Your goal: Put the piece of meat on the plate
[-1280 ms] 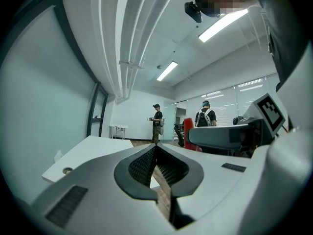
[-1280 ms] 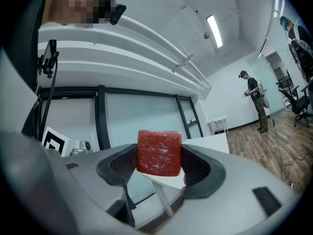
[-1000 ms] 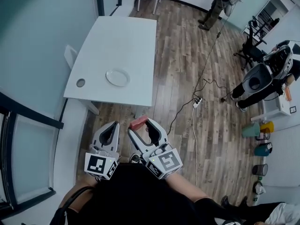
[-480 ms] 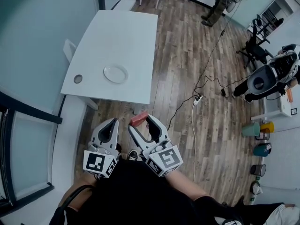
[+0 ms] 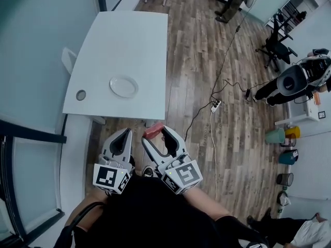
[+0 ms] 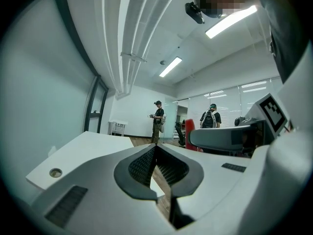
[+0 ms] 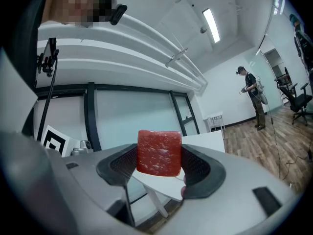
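A red slab of meat (image 7: 159,152) sits clamped between the jaws of my right gripper (image 7: 159,168); in the head view the meat (image 5: 153,132) shows at the tips of that gripper (image 5: 154,136), held over the wooden floor just short of the table's near edge. My left gripper (image 5: 123,135) hangs beside it, jaws shut with nothing between them (image 6: 155,148). The white plate (image 5: 123,86) lies empty on the white table (image 5: 139,40), ahead and a little left of both grippers.
A round cable hole (image 5: 81,95) sits in the table's near-left corner. A power strip and cable (image 5: 215,105) trail across the floor to the right. A person (image 5: 231,1) stands at the far end; office chairs (image 5: 276,48) and bins (image 5: 280,137) line the right side.
The table and plate have drawn a little nearer and shifted left in the head view. Both grippers keep their pose, the meat still clamped in the right one.
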A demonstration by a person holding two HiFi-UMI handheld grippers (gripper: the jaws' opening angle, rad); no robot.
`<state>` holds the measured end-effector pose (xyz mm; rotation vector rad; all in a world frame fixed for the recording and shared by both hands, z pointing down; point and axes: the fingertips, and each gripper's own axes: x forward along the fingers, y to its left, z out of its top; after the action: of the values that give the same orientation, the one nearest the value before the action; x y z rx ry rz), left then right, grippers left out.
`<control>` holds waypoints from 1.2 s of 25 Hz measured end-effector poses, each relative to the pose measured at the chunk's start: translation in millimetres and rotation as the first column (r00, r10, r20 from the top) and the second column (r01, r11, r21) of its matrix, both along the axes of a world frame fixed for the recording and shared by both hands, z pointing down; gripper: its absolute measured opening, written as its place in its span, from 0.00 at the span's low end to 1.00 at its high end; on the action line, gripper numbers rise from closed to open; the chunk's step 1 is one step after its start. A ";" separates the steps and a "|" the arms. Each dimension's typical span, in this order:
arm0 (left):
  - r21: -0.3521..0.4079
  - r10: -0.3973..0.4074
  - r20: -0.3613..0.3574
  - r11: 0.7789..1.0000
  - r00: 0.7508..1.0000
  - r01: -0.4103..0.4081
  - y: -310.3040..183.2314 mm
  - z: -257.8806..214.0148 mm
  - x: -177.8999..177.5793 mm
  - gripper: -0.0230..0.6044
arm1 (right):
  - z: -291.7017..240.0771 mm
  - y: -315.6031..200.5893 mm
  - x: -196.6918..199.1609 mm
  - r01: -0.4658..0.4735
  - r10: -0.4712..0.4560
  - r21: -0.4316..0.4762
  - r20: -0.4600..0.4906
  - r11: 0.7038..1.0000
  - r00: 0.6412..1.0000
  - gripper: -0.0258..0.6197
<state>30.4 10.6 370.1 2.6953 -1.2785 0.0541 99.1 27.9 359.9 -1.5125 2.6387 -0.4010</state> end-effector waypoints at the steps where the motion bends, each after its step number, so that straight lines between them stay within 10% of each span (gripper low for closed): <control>1: -0.005 0.008 0.000 1.000 1.000 -0.008 -5.6 0.9 -0.1 0.04 | 1.2 -6.3 -0.7 -0.007 0.007 -0.006 0.003 1.000 1.000 0.47; 30: -0.010 0.081 -0.030 0.997 0.996 -0.082 -165.8 3.0 -86.9 0.04 | 6.8 -152.0 -83.8 -0.113 0.108 -0.047 -0.093 0.992 0.990 0.47</control>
<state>-56.5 -155.2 373.1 2.7274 -1.1565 0.0314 15.3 -124.1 366.7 -1.7232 2.6142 -0.4050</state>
